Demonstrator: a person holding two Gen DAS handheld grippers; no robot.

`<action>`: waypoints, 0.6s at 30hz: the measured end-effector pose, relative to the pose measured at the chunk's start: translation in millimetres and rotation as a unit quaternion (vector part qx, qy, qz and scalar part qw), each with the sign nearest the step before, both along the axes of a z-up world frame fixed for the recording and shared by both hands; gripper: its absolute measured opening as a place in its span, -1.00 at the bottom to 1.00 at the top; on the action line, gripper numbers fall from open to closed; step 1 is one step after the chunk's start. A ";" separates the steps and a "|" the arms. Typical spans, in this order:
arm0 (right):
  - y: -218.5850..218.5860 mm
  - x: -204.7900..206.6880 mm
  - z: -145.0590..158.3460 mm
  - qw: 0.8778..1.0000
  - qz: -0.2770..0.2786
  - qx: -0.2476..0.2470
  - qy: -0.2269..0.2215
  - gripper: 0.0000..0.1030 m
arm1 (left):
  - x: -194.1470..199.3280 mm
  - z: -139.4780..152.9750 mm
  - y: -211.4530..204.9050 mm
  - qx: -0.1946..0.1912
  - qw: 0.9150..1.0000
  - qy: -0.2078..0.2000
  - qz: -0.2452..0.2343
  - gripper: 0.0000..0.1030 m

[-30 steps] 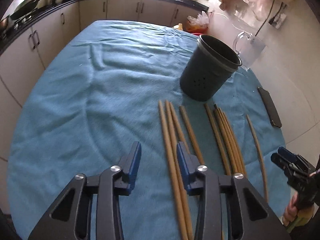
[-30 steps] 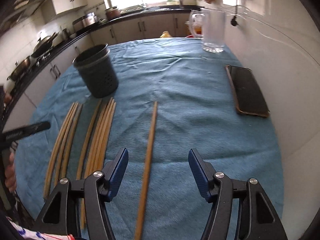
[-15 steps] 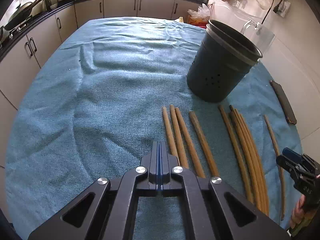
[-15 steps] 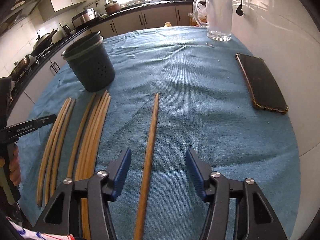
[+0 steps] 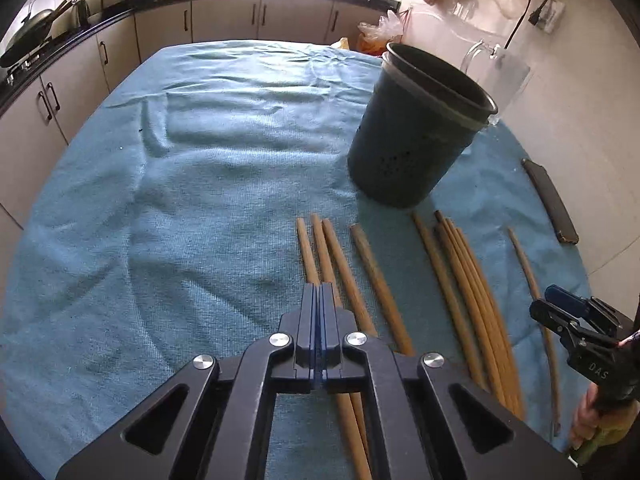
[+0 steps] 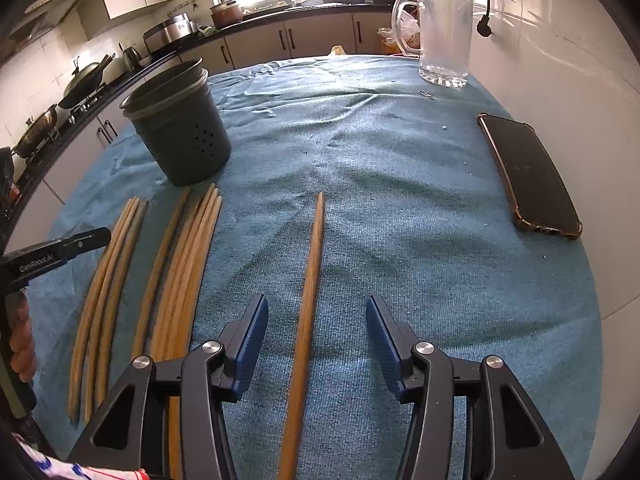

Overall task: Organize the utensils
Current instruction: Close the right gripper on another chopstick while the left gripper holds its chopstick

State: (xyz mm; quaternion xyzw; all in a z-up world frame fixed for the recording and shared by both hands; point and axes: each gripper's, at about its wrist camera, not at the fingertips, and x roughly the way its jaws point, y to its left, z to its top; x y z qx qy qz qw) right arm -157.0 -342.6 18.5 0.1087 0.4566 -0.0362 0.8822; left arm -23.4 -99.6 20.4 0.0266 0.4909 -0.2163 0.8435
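Right gripper point(image 6: 316, 344) straddles the lone chopstick point(image 6: 310, 292), jaws about half open, blue pads clear of the wood on both sides. Nothing gripped yet. Left gripper point(image 5: 320, 304) is fully closed, pads flush together over the leftmost group of chopsticks point(image 5: 320, 248); I see no stick pinched between them, though the ends run out of sight under the body.

For a clean pick I'd keep the lone stick centred between the pads, settle onto the cloth, and close squarely across the shaft, well back from the tip, so it does not pivot on the lift. From there it goes tip-down into the holder point(image 6: 180, 128), which stands upright just beyond the far ends of the sticks.

Sticks: slim, round, tan wood, smooth, likely to roll. Another bundle point(image 6: 188, 264) lies between the two grippers. Blue towel cloth point(image 6: 400, 240) is ribbed, soft, wrinkled farther back. Holder is dark plastic, tapered, perforated low on the wall. Glossy phone point(image 6: 528, 180) lies well to the right.
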 end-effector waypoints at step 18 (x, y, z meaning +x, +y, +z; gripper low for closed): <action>9.2 20.7 -1.8 0.999 0.006 -0.048 0.019 0.09 | 4.7 -2.9 -8.6 -0.002 1.000 0.022 -0.019 -0.82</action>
